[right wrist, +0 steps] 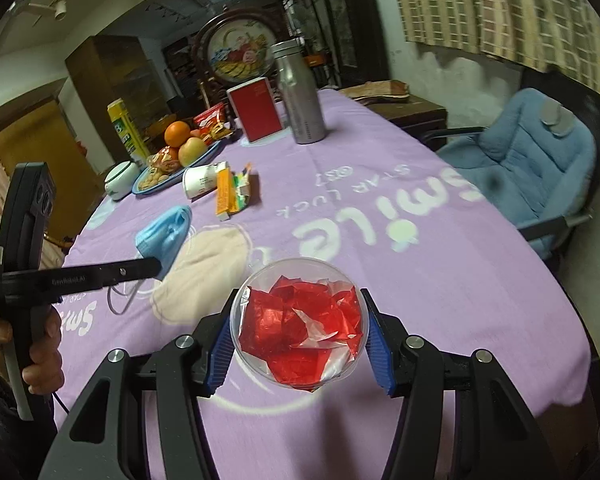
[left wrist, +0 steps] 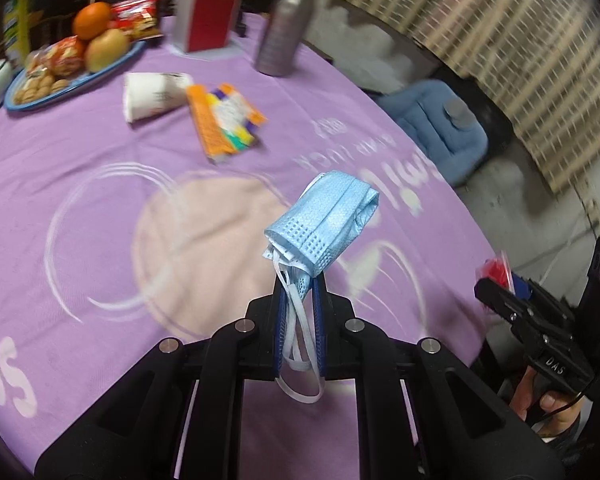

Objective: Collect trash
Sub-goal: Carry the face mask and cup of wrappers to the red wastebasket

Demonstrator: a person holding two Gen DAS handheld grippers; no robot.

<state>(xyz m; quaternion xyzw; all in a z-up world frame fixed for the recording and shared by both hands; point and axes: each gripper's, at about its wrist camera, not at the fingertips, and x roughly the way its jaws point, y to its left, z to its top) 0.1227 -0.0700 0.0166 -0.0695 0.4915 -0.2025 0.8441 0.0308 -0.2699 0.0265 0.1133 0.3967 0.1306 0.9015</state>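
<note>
While both tools hovered above the purple tablecloth (right wrist: 440,280), the left gripper (left wrist: 300,280) pinched a folded blue mask (left wrist: 324,220) between nearly closed jaws; the right gripper (right wrist: 298,344) clamped a clear cup (right wrist: 300,280) of red wrappers (right wrist: 296,328). A paper cup (left wrist: 152,96) and orange packet (left wrist: 224,120) lay uncollected. Steady, level carriage was advisable, lest the dangling straps slip free.

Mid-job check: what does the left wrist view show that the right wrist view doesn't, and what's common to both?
Only the left wrist view shows the mask's white ear loops dangling between the left tongs. Only the right wrist view shows the right tongs gripping a clear cup of red wrappers, looking into it. Both show the blue mask, tipped paper cup, orange wrapper and steel bottle.
</note>
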